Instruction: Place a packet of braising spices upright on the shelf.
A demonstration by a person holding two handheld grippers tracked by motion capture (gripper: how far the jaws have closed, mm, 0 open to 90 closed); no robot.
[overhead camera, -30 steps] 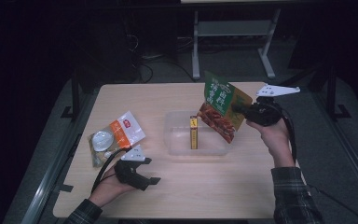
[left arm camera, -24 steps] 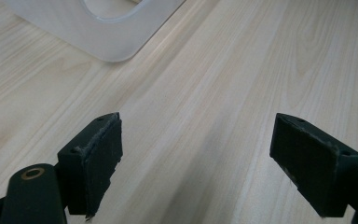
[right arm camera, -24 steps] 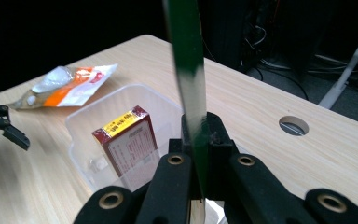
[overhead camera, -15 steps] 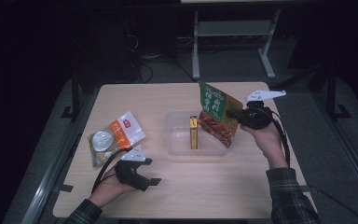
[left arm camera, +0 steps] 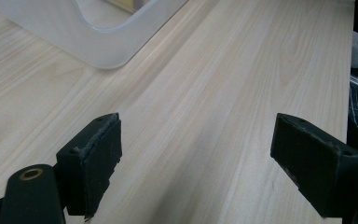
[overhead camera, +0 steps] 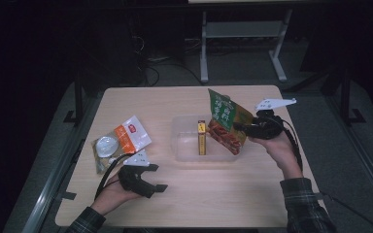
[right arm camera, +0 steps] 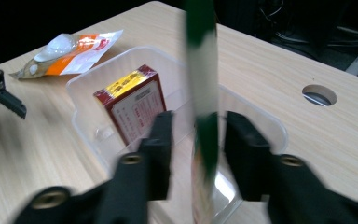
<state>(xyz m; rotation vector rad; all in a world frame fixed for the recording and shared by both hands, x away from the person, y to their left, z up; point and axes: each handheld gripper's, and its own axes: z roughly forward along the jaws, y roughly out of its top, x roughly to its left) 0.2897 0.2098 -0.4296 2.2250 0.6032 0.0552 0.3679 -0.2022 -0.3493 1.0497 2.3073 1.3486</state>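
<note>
We saw the right gripper (overhead camera: 238,127) holding a green snack bag (overhead camera: 227,121) edge-on over the right end of a clear plastic tub (overhead camera: 184,145). Its jaws had just been opening, and in the right gripper view the bag (right arm camera: 204,107) stood between them with a gap on either side, so nothing clamped it. We judged it could tip or slide off the tub's rim (right arm camera: 261,121) onto the table (overhead camera: 223,194), since its lower corner hung past the edge. It might also lean against the red and yellow box (right arm camera: 133,105) standing just left of those jaws. The left gripper (left arm camera: 196,163) rested on the table with jaws wide apart and empty, the tub's corner (left arm camera: 116,51) ahead of them. The high view alone showed the bag's printed face and an orange packet (overhead camera: 121,141) beyond the left gripper (overhead camera: 158,177); the right gripper view alone showed the gaps
</note>
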